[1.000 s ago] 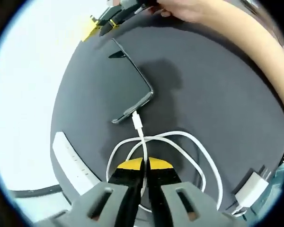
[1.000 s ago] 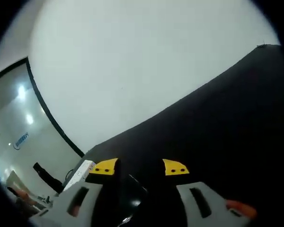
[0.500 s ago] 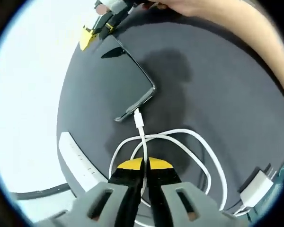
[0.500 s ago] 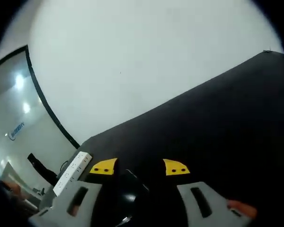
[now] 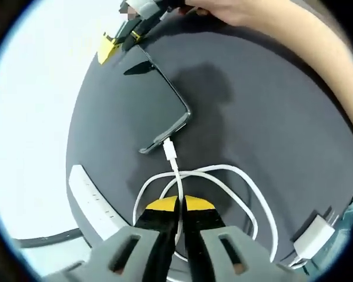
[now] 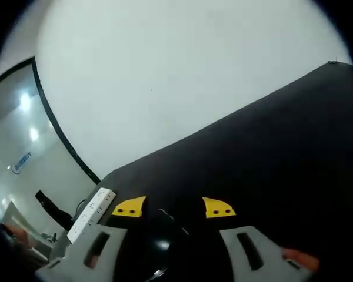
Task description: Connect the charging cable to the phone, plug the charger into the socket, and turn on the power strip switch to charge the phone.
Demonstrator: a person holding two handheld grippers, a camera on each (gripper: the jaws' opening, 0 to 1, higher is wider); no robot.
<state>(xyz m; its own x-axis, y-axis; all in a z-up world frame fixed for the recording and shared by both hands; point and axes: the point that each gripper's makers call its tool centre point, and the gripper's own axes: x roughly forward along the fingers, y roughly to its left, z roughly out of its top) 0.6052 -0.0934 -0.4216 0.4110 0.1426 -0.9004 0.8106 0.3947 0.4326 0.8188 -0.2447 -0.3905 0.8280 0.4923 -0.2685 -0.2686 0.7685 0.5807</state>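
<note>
A dark phone (image 5: 162, 97) lies slanted on the round black mat (image 5: 265, 135). The other gripper (image 5: 126, 38), held by a person's hand (image 5: 235, 12), grips its far end. My left gripper (image 5: 178, 202) is shut on the white charging cable (image 5: 247, 182), just behind the plug (image 5: 170, 151). The plug's tip meets the phone's near edge. The white charger (image 5: 313, 233) lies at the mat's right edge, and the white power strip (image 5: 93, 205) at the left. In the right gripper view, my right gripper (image 6: 174, 207) holds the phone (image 6: 165, 235) between its yellow-tipped jaws.
The mat (image 6: 270, 153) lies on a white table (image 6: 165, 76). The power strip (image 6: 91, 211) sits at the mat's edge in the right gripper view. The strip's dark cord (image 5: 47, 239) trails off to the left. Loops of cable lie in front of my left jaws.
Both views have shifted a little. The plug stays at the phone's near edge, pressed slightly closer than half a second ago. Both grips are unchanged.
</note>
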